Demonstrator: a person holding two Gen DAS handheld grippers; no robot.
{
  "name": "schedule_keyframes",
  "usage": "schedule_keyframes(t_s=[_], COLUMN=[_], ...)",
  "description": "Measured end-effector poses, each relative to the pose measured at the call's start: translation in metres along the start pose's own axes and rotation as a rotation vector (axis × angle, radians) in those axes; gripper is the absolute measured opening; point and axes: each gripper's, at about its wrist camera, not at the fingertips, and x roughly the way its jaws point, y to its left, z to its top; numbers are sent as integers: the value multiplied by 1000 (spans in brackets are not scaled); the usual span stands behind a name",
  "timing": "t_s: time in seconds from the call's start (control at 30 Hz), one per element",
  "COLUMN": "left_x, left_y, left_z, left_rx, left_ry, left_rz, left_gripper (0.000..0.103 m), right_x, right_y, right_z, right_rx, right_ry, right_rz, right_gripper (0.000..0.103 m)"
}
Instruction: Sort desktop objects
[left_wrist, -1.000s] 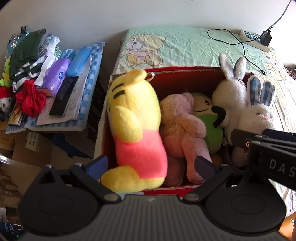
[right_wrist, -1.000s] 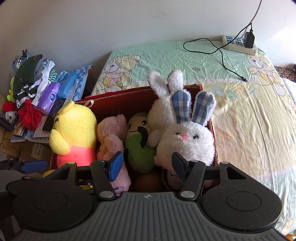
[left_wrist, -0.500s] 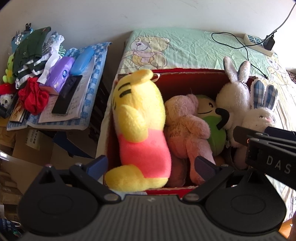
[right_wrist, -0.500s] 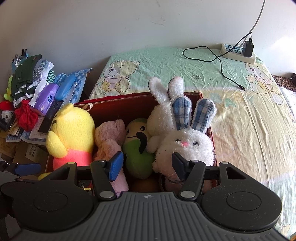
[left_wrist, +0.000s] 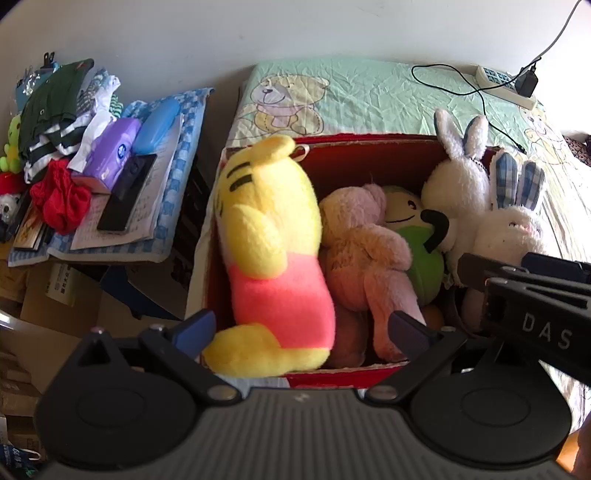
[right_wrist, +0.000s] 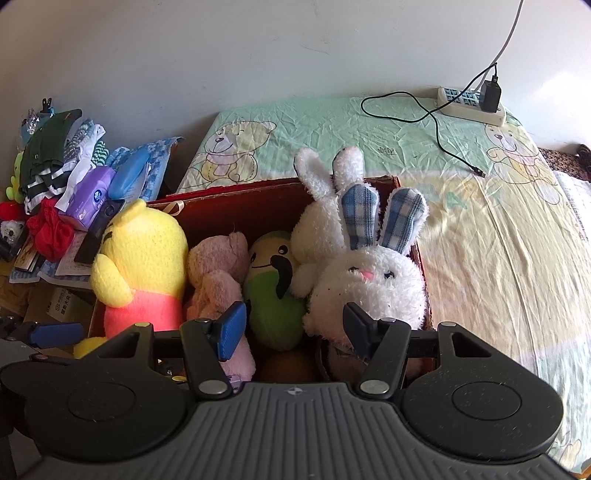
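Over the last second both cameras have drawn back and slightly up from the red cardboard box (left_wrist: 354, 155) of plush toys, so more of the bear-print bedsheet (right_wrist: 369, 125) behind it shows; nothing in the box has shifted. That reads as the toys being settled and the grippers retreating.

The left gripper (left_wrist: 301, 330) stands wide apart and empty above the box's near edge, before the yellow plush bear in a pink shirt (left_wrist: 269, 251) at the box's left wall. The right gripper (right_wrist: 293, 328) is likewise spread and empty, before the white plush rabbit with blue plaid ears (right_wrist: 369, 280) at the right wall.

Only the left view shows the bear's striped face and feet; only the right view shows the white power strip (right_wrist: 469, 105) whole at the bed's far edge.
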Motion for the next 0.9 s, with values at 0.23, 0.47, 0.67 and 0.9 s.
schedule_keyframes(t_s=[0.23, 0.47, 0.67, 0.9], left_x=[-3, 2, 4, 11], left_y=[-3, -2, 0, -3], left_z=[2, 2, 2, 5], left_rx=[10, 9, 8, 10], left_ry=[-8, -3, 0, 23], left_rz=[-6, -18, -28, -30], left_gripper=[100, 100, 100, 101], right_x=[-3, -2, 0, 2], right_y=[-4, -4, -3, -3], right_z=[-1, -2, 0, 1], right_rx=[35, 31, 32, 28], right_ry=[-8, -11, -9, -5], right_rz=[7, 0, -2, -2], right_gripper=[61, 61, 61, 61])
